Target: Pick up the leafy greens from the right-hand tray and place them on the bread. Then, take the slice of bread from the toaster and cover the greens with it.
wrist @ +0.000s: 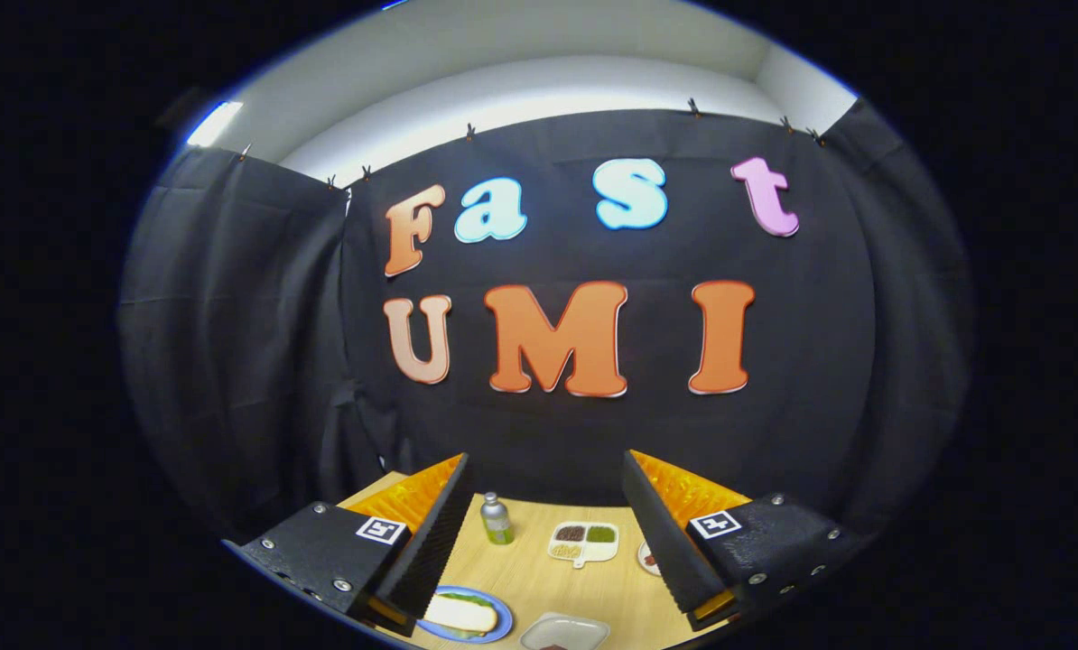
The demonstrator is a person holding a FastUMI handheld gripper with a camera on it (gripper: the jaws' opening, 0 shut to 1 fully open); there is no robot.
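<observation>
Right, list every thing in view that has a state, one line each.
gripper: fingers open, holding nothing, above the table.
bottle: upright, cap on.
divided dish: flat on the table, compartments filled.
bread: lying on the blue plate, something green along its far edge.
clear tray: on the table, something dark in it.

A small bottle (497, 518) stands on the wooden table (539, 569), near a white divided dish (584, 543) (its compartments hold brown and green fillings).
</observation>
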